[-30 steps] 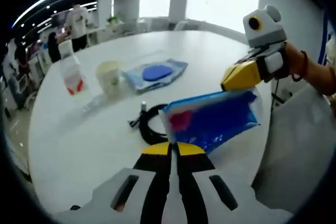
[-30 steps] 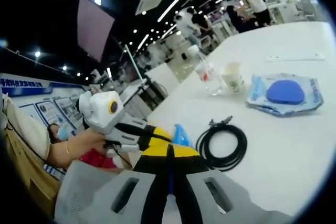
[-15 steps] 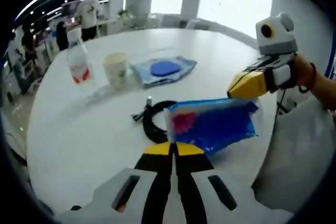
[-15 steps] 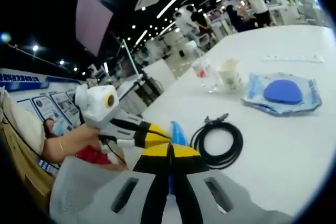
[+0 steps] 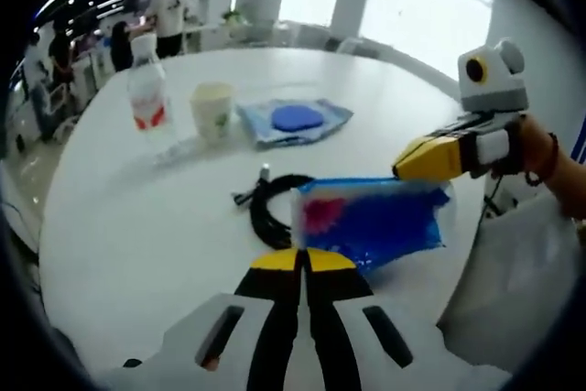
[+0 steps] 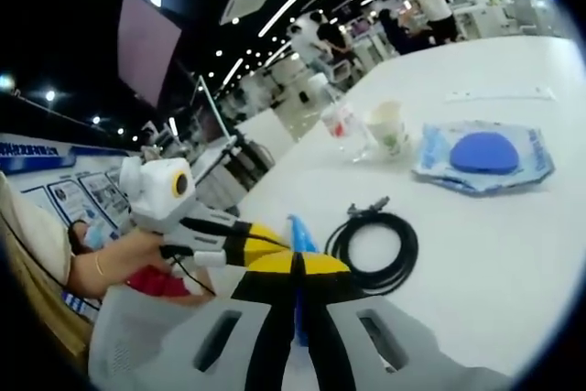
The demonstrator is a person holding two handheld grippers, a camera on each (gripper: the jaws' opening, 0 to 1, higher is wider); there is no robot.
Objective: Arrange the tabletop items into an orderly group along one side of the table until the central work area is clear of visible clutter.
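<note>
A blue packet (image 5: 371, 219) with a pink patch hangs between both grippers over the white table (image 5: 137, 235). My left gripper (image 5: 298, 255) is shut on its near left corner. My right gripper (image 5: 407, 167), held by a hand, comes in from the right and is shut on its far right corner. In the right gripper view the right gripper (image 6: 295, 261) is shut with the blue packet (image 6: 298, 228) edge-on between its jaws, and the left gripper (image 6: 280, 244) comes in from the left beside it.
On the table lie a coiled black cable (image 5: 271, 210) (image 6: 375, 243), a paper cup (image 5: 212, 109) (image 6: 388, 127), a water bottle (image 5: 148, 96) (image 6: 342, 125) and a flat blue pouch (image 5: 295, 121) (image 6: 483, 155). People stand beyond the table's far edge.
Both grippers keep their hold on the blue packet. Both views have shifted a little, and the packet now hangs slightly lower and flatter over the table.
</note>
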